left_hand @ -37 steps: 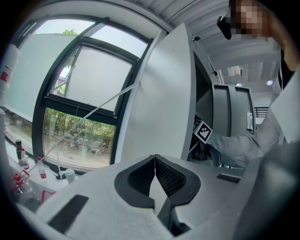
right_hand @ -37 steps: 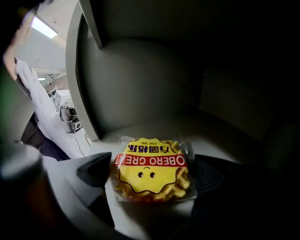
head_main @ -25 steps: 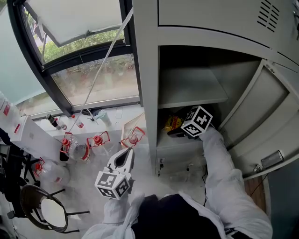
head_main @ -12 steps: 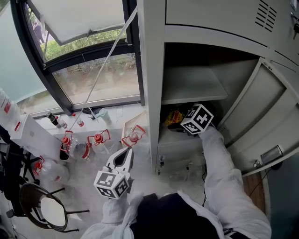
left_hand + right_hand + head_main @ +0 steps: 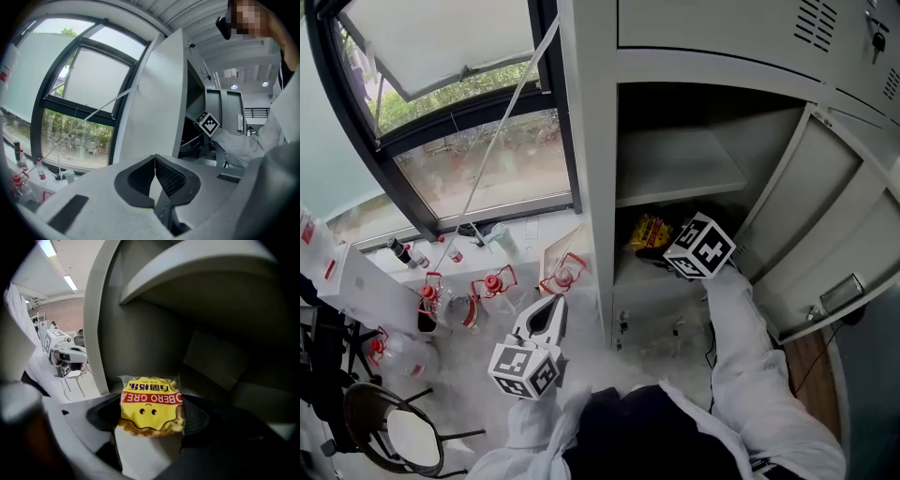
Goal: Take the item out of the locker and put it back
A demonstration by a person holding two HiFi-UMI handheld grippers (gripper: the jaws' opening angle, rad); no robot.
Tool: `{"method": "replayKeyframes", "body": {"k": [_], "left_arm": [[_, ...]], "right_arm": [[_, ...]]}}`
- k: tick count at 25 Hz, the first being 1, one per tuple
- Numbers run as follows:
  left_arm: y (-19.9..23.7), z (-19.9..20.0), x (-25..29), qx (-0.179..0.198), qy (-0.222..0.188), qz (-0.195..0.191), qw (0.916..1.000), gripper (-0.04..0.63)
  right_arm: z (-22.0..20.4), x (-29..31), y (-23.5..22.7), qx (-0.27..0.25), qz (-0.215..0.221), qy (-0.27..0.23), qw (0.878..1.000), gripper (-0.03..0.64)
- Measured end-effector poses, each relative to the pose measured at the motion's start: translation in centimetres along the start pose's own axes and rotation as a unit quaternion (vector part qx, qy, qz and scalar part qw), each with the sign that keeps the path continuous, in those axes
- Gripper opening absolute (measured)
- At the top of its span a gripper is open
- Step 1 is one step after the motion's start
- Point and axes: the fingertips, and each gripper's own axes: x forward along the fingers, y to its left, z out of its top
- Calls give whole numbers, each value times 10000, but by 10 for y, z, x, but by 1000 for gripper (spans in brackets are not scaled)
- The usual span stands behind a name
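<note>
My left gripper (image 5: 549, 314) hangs low and near on the left side. Its jaws point away from me and are pressed together tip to tip, with nothing between them. The left marker cube (image 5: 526, 368) sits at the end nearest me, and my left arm (image 5: 530, 427), in a white sleeve, is tucked in close behind it. My right arm (image 5: 739, 347), also in white, is stretched out far on the right, the forearm nearly straight. At its end, the right gripper (image 5: 150, 413) points away and slightly left, with the right marker cube (image 5: 699, 247) tilted upward. Its jaws stand part-way apart, the pads pressing either side of a yellow snack packet (image 5: 151, 401).
</note>
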Motion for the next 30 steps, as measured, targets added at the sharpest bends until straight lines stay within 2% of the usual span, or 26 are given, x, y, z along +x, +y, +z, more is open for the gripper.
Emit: {"method": "replayKeyframes", "body": {"k": [6, 11, 15, 22, 30], "left_arm": [[-11, -4, 13, 6, 85, -272, 9996, 8], [-21, -5, 21, 2, 123, -471, 9988, 8], [-30, -5, 26, -24, 131, -609, 9981, 9], [-40, -5, 34, -88, 156, -724, 9972, 9], [-52, -10, 39, -103, 252, -844, 9961, 9]], "right_arm": [[-3, -32, 13, 189, -458, -337, 9982, 373], [-17, -57, 24, 390, -847, -409, 9948, 373], [-27, -74, 36, 758, -1101, -601, 9892, 373], [-42, -101, 49, 1540, -1851, -1224, 9628, 373], [-49, -123, 53, 2059, -2346, -1831, 9322, 373]]}}
